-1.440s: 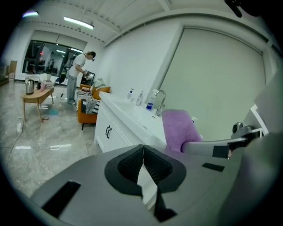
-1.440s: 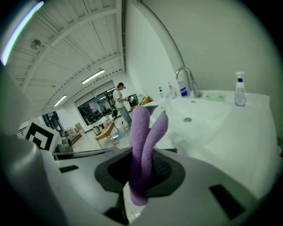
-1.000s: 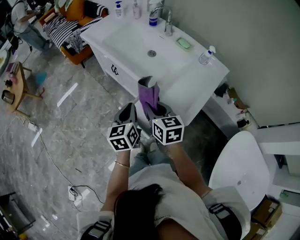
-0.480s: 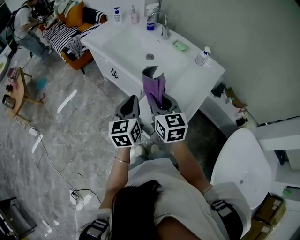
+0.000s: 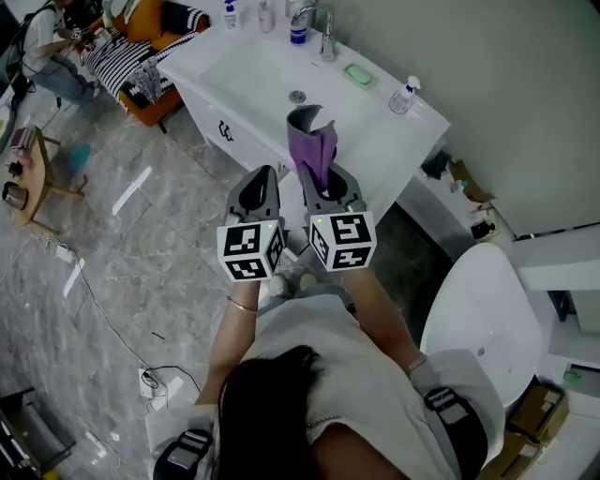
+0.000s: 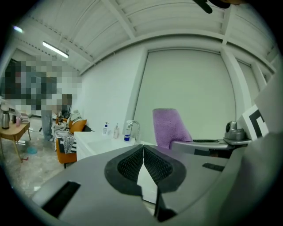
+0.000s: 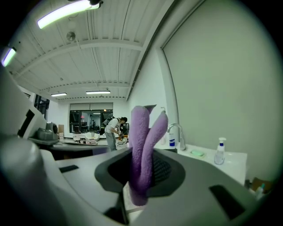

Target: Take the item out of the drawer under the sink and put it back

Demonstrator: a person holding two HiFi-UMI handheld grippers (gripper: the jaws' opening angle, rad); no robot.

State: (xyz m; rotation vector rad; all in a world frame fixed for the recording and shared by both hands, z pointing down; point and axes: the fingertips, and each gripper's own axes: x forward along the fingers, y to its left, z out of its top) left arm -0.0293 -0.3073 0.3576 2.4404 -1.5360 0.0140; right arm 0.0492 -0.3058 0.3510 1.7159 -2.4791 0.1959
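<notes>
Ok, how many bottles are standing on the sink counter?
4: pump bottle, small bottle and blue bottle by the faucet; clear bottle apart, further right. More may be cropped above.

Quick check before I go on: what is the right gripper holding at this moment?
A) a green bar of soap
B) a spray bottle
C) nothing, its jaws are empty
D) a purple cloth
D: in the right gripper view the right gripper has its jaws closed on a folded purple cloth that stands up between them, and the head view shows the same cloth rising from that gripper.
</notes>
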